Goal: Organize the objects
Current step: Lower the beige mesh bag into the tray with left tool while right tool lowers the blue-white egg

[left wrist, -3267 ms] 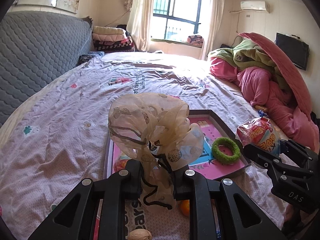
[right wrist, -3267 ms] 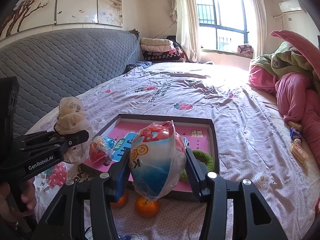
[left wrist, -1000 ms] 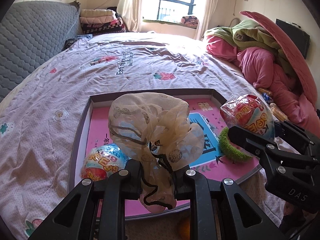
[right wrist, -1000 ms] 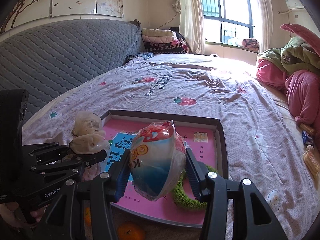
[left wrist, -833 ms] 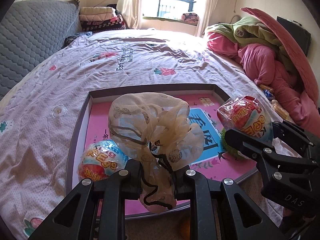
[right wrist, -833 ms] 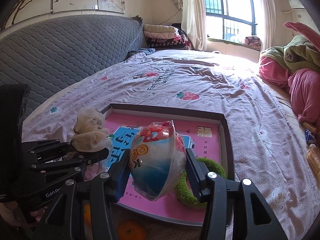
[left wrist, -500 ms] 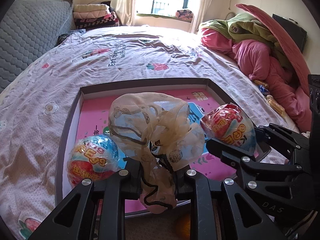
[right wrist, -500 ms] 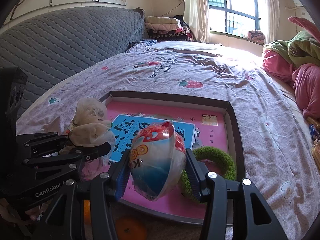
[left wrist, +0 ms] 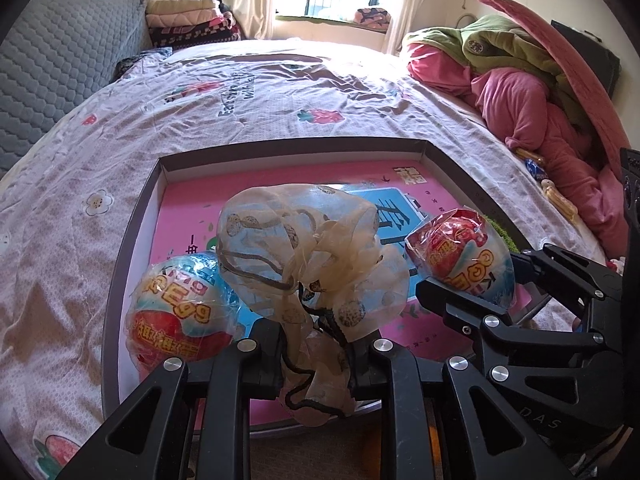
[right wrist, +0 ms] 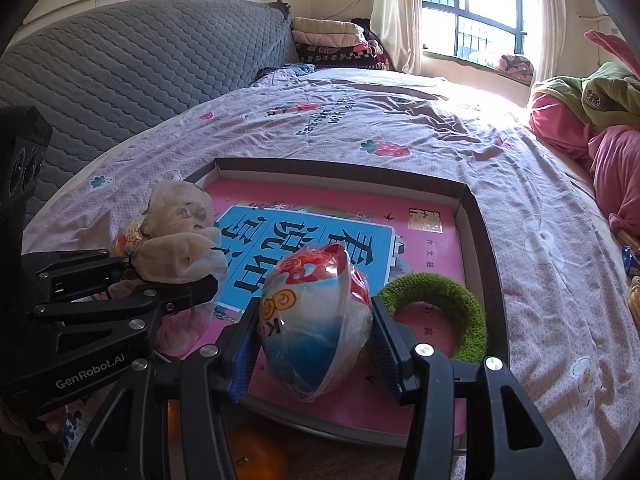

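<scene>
The tray (right wrist: pixel 482 240) is a big flat box lid with a dark rim and a pink picture floor, and it lies on the bed (left wrist: pixel 280 80) with its near edge just under both claws. It looks like the place where the loose things go. Inside it, at the right side, sits a fuzzy green ring (right wrist: pixel 436 300), and at the left side sits one wrapped toy egg (left wrist: pixel 180 312). The right claw (right wrist: pixel 316 332) is closed about halfway, with its blue pads pressing both sides of a second wrapped egg (right wrist: pixel 316 320), held up over the near part of the tray. The left claw (left wrist: pixel 316 340) is nearly closed and pinches the neck of a thin tan mesh bag (left wrist: pixel 304 252), which puffs up above it. To do this step well, I think each claw should go down low over a bare pink spot before it lets go, because an egg is round and could roll. The second egg should land apart from the green ring, and the bag apart from the first egg. A small orange (right wrist: pixel 256 460) lies on the bed just below the tray edge and probably needs picking up later.
</scene>
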{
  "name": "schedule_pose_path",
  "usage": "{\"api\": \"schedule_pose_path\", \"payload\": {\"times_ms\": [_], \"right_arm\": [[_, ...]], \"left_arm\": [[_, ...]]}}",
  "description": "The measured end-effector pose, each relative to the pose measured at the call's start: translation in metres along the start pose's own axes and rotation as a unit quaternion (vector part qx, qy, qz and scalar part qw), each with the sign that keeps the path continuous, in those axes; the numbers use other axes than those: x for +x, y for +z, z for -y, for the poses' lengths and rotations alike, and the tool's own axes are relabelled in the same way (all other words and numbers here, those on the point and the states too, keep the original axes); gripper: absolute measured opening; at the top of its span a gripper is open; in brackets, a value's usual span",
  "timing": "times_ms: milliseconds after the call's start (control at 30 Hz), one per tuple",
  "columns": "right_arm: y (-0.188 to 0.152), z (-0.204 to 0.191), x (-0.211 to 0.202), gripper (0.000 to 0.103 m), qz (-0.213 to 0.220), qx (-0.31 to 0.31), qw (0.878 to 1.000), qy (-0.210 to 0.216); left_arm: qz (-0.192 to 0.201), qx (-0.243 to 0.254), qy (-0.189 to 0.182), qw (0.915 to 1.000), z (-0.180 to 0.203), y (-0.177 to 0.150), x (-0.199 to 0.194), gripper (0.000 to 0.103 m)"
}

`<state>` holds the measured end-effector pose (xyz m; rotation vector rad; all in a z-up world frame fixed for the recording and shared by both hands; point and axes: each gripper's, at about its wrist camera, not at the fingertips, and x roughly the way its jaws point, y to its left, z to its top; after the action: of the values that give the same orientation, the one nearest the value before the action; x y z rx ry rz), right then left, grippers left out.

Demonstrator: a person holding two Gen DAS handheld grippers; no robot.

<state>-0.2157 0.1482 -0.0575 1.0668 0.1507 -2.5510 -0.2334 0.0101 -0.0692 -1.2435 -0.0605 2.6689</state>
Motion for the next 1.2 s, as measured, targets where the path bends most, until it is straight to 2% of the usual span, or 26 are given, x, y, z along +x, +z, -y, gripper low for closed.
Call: {"api": "schedule_pose_path", "payload": {"times_ms": [467, 933, 1200], "right_arm": [[-0.003, -0.006, 0.002, 0.052, 0.009, -0.008, 1.0, -0.022], [-0.005, -0.013, 0.005, 0.052, 0.008, -0.025, 0.999, -0.019], [-0.005, -0.01, 0.007, 0.052, 0.001, -0.013, 1.0, -0.013]], "left_arm": [[-0.012, 0.002, 0.04, 0.9991, -0.004, -0.003, 0.008, 0.025], [-0.013, -0.008, 0.046, 0.9988, -0.008, -0.003, 0.01, 0.029], [-0.013, -0.01, 0.047, 0.9988, -0.009, -0.002, 0.01, 0.029]]}}
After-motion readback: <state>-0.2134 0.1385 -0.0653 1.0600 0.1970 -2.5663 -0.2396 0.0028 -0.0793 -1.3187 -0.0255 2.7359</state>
